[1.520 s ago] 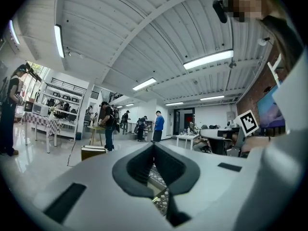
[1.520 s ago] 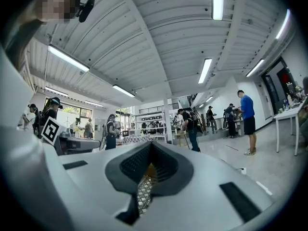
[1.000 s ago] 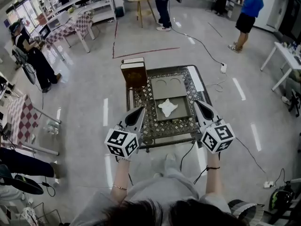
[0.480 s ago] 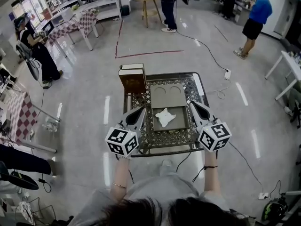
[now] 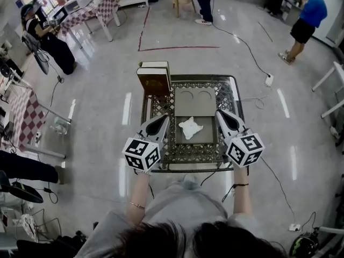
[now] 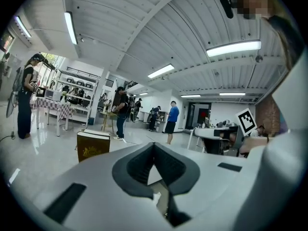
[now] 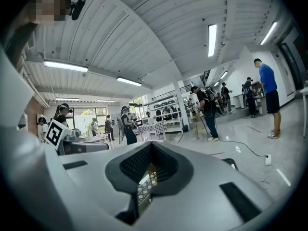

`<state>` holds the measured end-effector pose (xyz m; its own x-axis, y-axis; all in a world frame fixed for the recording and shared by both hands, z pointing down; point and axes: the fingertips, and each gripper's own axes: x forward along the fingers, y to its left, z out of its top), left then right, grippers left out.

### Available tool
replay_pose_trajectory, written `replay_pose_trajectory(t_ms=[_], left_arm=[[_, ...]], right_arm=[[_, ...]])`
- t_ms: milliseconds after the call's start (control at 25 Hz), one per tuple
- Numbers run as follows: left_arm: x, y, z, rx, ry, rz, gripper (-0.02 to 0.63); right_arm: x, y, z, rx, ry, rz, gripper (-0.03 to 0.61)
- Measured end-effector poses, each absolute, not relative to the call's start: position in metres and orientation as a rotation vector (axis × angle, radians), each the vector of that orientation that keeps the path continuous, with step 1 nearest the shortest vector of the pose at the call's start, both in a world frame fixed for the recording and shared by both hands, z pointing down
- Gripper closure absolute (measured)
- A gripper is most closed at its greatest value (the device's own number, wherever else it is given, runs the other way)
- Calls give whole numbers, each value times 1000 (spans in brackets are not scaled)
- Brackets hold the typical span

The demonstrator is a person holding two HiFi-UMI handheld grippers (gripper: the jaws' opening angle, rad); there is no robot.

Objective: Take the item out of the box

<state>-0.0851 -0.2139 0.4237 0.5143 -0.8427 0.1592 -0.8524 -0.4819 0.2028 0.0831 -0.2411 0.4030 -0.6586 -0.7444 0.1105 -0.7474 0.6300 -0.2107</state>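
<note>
Left gripper [image 5: 162, 119] and right gripper [image 5: 221, 114] each have their jaws closed together with nothing between them. They are held at either side of the open flat grey cardboard box [image 5: 207, 136] on the dark lattice-topped desk [image 5: 188, 152]. A crumpled white item [image 5: 191, 127] lies inside the box's near half. A brown book-shaped case [image 5: 154, 83] stands upright at the desk's far left corner.
</note>
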Motion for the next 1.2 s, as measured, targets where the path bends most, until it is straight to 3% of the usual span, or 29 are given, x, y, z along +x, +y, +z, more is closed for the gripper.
replay_pose_trajectory(t_ms=[1200], left_arm=[[-67, -260, 547, 2290, -1210, 235, 597]], right_arm=[[40, -299, 544, 1015, -2595, 708, 558]])
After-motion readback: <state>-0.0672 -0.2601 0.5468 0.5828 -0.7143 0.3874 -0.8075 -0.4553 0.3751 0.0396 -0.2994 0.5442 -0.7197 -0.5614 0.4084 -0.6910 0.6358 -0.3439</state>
